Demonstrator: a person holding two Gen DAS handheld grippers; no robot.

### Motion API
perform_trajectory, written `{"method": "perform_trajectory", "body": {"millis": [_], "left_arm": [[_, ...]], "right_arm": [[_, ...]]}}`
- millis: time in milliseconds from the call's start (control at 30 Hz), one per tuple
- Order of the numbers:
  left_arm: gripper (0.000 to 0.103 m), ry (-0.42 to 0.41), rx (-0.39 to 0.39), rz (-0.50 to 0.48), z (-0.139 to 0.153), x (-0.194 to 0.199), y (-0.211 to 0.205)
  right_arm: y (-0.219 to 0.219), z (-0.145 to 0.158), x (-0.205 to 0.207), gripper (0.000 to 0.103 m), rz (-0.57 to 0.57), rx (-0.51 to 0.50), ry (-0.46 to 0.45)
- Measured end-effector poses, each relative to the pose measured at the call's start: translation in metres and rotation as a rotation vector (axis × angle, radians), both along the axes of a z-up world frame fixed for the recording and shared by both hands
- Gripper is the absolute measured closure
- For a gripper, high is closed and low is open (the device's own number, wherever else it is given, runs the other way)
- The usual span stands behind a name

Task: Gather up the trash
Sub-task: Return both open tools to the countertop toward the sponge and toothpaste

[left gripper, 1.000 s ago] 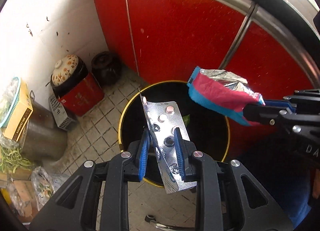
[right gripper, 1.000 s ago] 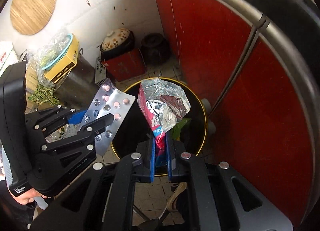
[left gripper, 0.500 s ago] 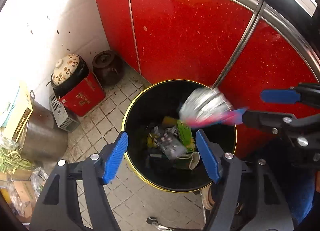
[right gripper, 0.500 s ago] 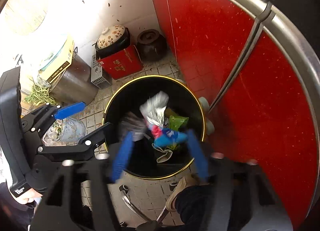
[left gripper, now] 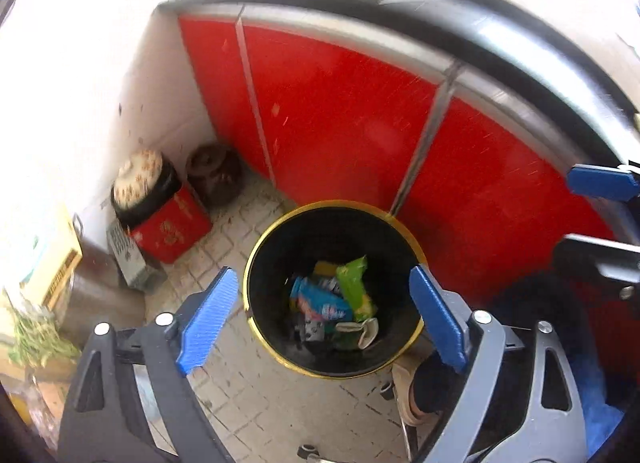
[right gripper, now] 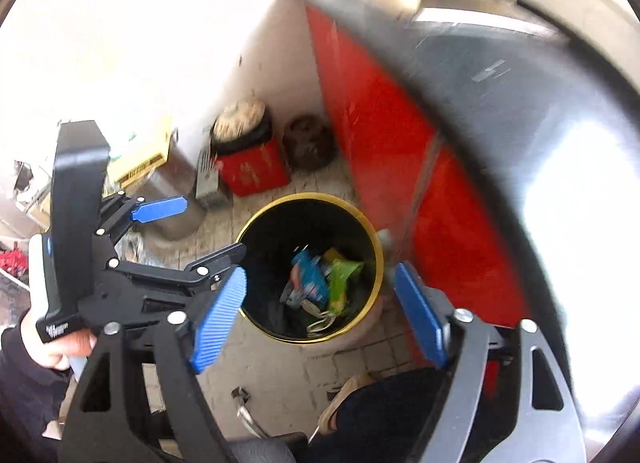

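Observation:
A black trash bin with a gold rim (left gripper: 256, 263) (right gripper: 362, 219) stands on the tiled floor against the red cabinet. Inside lie the blue and red snack wrapper (left gripper: 320, 301) (right gripper: 310, 273), a green wrapper (left gripper: 354, 283) (right gripper: 340, 281), the blister pack (left gripper: 310, 329) and other scraps. My left gripper (left gripper: 324, 319) is open and empty above the bin; it also shows in the right wrist view (right gripper: 200, 229). My right gripper (right gripper: 320, 311) is open and empty above the bin; its blue pads (left gripper: 600, 183) show at the right of the left wrist view.
Red cabinet doors (left gripper: 340, 123) run behind the bin under a dark counter edge. A red box with a patterned pot (left gripper: 160, 219), a dark clay pot (left gripper: 214, 179), a metal container (left gripper: 100, 295) and greens (left gripper: 32, 339) stand at the left. A person's foot (left gripper: 412, 387) is beside the bin.
Both grippers opened and dropped the blister pack and the snack wrapper into the bin. Both have since risen, so the bin looks smaller and the counter top comes into view.

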State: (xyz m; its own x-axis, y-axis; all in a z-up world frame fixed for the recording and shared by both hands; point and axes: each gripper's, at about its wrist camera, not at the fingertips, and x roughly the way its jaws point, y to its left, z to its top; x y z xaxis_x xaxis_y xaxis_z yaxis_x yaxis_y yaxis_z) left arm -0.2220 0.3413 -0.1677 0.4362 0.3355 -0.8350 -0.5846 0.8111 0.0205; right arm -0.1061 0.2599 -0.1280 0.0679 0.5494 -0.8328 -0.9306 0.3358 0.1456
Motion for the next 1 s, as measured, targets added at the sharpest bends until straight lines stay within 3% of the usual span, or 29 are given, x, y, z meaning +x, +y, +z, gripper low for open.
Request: {"method": "perform_trajectory", "body": {"millis": [200,433,600,733,1000], "left_arm": [[0.009,-0.064,0.117,-0.181,0.074,0.04,-0.07],[0.009,-0.121,0.035,-0.424,0.111,0.127,-0.175],[0.009,-0.136,-0.035,-0.582,0.118,0.191,-0.258],[0.009,-0.129,-0.036,-0.682,0.119,0.223,-0.322],[0.009,-0.094,-0.011,-0.772,0.112,0.25,-0.393]], "right_arm": [[-0.112,0.074,0.039,0.019,-0.216,0.129,-0.08],[-0.279,0.117,0.095,0.017,-0.614,0.149,-0.157],[-0.395,0.118,0.11,0.017,-0.856,0.115,-0.193],[-0.468,0.106,0.113,0.017,-0.994,0.092,-0.187],[-0.537,0.091,0.108,0.017,-1.082,0.086,-0.164]]}}
